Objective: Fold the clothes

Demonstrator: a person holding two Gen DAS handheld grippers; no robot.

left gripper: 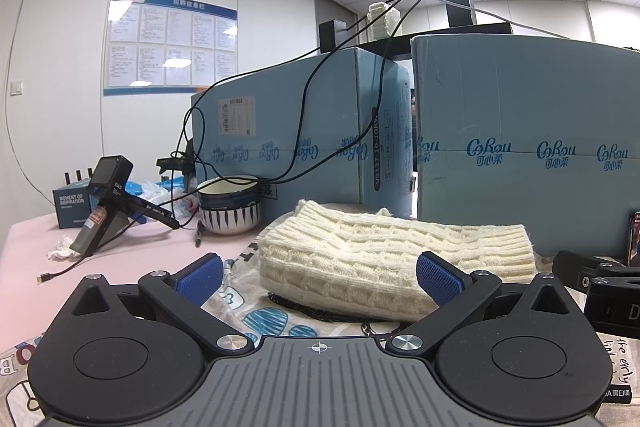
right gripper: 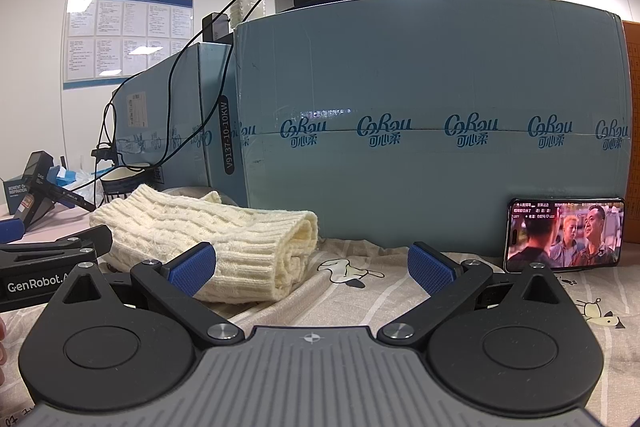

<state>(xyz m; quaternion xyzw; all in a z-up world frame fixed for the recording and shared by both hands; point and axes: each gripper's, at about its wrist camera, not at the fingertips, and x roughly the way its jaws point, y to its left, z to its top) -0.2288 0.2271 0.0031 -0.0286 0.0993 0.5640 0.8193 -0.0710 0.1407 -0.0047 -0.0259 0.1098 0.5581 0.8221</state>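
Observation:
A cream knitted garment point(left gripper: 384, 259) lies folded into a thick bundle on a patterned cloth point(left gripper: 264, 319); it also shows in the right wrist view point(right gripper: 208, 239). My left gripper point(left gripper: 320, 281) is open and empty, its blue pads just in front of the bundle's near edge. My right gripper point(right gripper: 312, 269) is open and empty, just to the right of the bundle's folded end; its left pad point(right gripper: 192, 267) overlaps the knit in the view. The left gripper's body point(right gripper: 48, 263) shows at the left of the right wrist view.
Two large blue cartons point(right gripper: 432, 115) stand close behind the garment, with black cables point(left gripper: 304, 107) hanging over them. A striped bowl point(left gripper: 230, 205), a camera on a stand point(left gripper: 106, 203) and a small box point(left gripper: 70, 205) sit at the left. A phone point(right gripper: 566, 235) leans against the right carton.

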